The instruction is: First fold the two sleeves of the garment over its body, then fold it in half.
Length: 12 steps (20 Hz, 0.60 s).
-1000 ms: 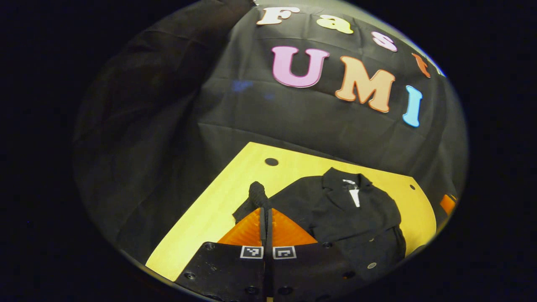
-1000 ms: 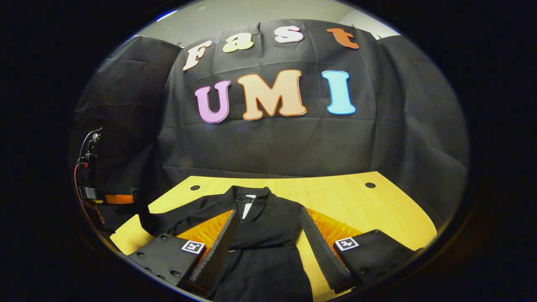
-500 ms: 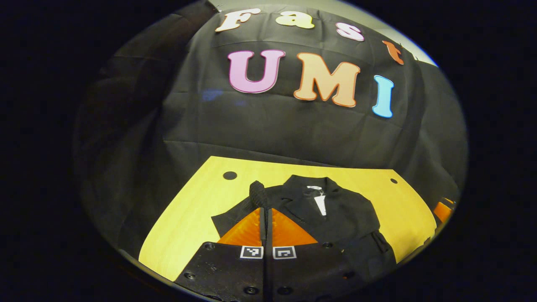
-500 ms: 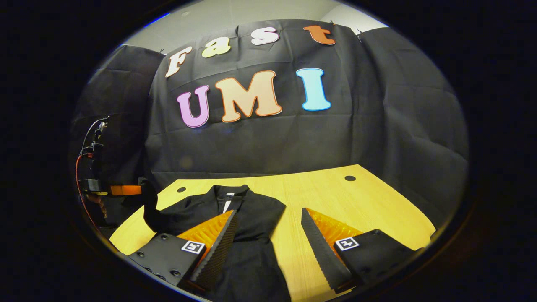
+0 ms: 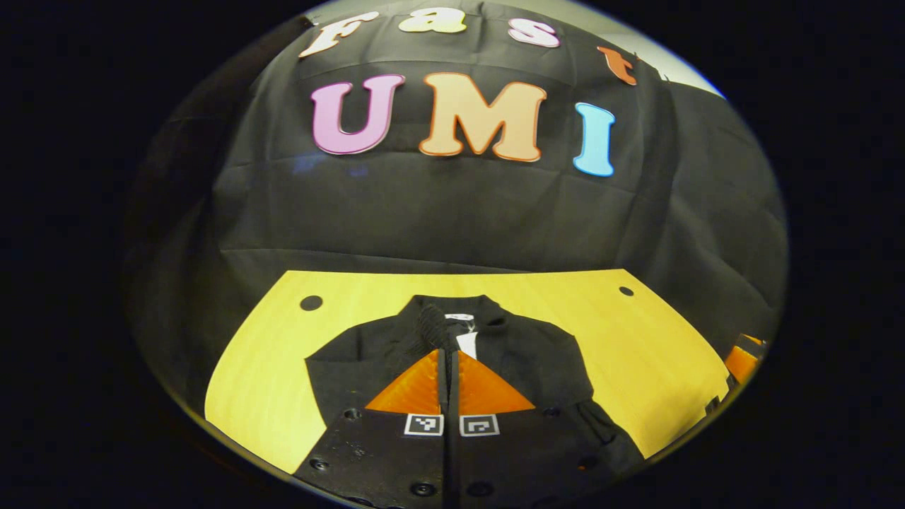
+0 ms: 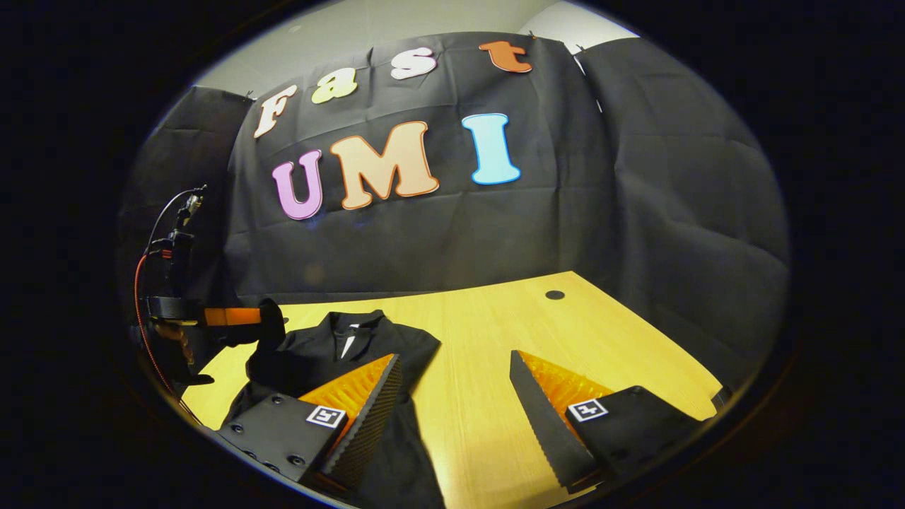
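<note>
A black jacket (image 5: 537, 357) lies collar-away on the yellow table (image 5: 657, 346). My left gripper (image 5: 447, 351) is shut on the cuff of one black sleeve (image 5: 433, 326) and holds it raised over the jacket's chest, near the collar. In the right gripper view the jacket (image 6: 339, 351) lies at the left, and the left gripper (image 6: 237, 316) hangs above it with the sleeve (image 6: 272, 332) drooping from its tip. My right gripper (image 6: 456, 366) stands open over bare table (image 6: 488, 332), just right of the jacket, with nothing between its fingers. Its left finger (image 6: 375, 403) overlaps the jacket's edge.
The table has a round hole (image 5: 310, 302) at its far left corner and another hole (image 6: 555, 294) at its far right. Black cloth walls close the booth behind and beside it. A cable (image 6: 141, 283) trails from the left gripper's mount. An orange part of the right gripper (image 5: 741, 359) shows at the edge.
My left gripper has carried the held sleeve sideways, from beside the jacket to over its chest. My right gripper has drifted right, off the jacket's middle to the bare table.
</note>
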### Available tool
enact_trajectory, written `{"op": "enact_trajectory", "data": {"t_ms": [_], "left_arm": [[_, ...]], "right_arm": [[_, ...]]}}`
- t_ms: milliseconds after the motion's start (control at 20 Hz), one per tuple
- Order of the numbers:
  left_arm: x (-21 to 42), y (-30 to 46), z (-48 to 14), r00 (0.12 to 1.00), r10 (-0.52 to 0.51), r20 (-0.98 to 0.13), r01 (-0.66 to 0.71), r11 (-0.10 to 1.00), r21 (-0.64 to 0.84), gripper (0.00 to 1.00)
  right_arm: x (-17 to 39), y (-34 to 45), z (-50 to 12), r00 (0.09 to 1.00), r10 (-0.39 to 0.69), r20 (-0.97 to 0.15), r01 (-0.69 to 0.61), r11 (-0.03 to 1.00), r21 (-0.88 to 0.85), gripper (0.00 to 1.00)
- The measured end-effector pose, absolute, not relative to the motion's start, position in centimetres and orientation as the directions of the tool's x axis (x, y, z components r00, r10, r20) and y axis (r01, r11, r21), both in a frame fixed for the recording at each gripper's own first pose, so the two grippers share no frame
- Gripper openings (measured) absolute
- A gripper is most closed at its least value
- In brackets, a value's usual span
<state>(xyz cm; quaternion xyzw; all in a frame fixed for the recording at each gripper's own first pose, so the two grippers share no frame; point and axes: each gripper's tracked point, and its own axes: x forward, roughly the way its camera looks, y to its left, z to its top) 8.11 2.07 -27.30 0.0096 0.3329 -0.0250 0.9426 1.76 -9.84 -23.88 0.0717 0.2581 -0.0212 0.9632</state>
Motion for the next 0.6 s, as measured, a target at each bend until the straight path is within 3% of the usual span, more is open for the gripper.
{"op": "enact_trajectory", "data": {"t_ms": [350,600], "left_arm": [[9.5,-5.1,-30.3,0.733,-0.127,-0.668,0.139,0.99,-0.037,0.0],[10.2,-7.8,-32.1,0.711,-0.129,-0.691,0.157,0.987,-0.023,0.0]], "right_arm": [[1.2,-13.7,-24.4,0.856,-0.041,-0.515,0.116,0.987,0.114,0.98],[0.9,-15.4,-24.9,0.849,-0.046,-0.527,0.12,0.987,0.107,0.98]]}}
